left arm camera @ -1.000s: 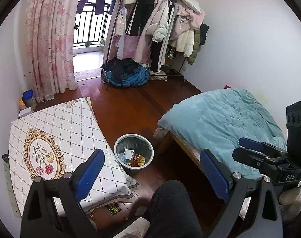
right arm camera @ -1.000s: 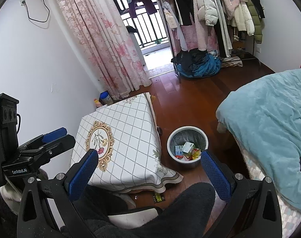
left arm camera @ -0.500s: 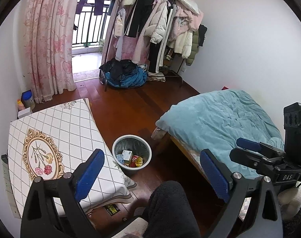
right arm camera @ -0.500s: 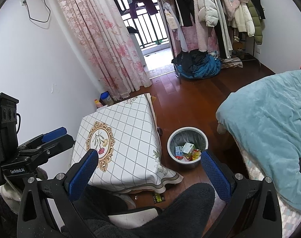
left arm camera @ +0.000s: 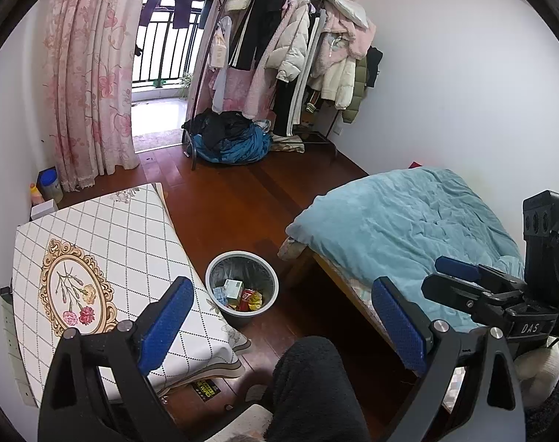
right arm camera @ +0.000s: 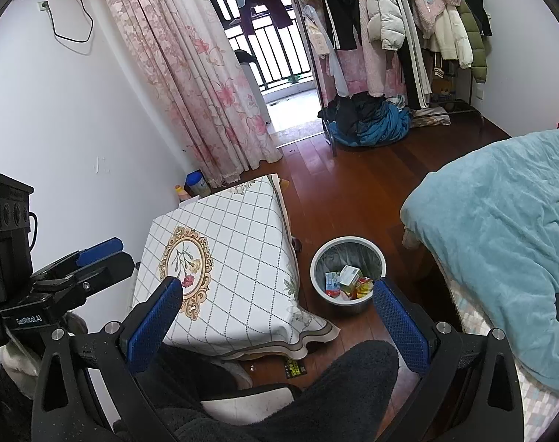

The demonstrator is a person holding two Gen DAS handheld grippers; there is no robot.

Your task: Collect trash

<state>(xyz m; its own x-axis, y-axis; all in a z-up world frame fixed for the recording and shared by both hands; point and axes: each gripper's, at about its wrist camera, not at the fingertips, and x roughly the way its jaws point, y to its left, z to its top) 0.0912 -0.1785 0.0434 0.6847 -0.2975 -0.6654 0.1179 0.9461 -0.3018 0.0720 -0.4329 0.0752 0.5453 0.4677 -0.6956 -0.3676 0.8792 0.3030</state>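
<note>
Basically both tools are up high, wide open, nothing held: left tool (left arm camera: 279, 316) and right tool (right arm camera: 275, 316) hover over the person's dark-clad knee, well above the floor. Trash bin (left arm camera: 241, 283) sits on the wood floor between the table (left arm camera: 106, 243) with the checked cloth and the bed (left arm camera: 401, 228), just beside the table's corner. It already holds a small box (right arm camera: 350, 274), a red can (left arm camera: 246, 295) and yellow wrappers (right arm camera: 364, 286). Table top looks bare, no loose trash on it from either view. One small dark printed packet (right arm camera: 294, 369) lies on the floor near the table's hanging cloth edge; likely the last piece, can't be sure it's trash. To do it well: lower one tool flat to the floor, pinch the packet by its edge since it lies thin, then carry over the bin rim and release inside. Risk: pads slipping off a flat item on wood.
</note>
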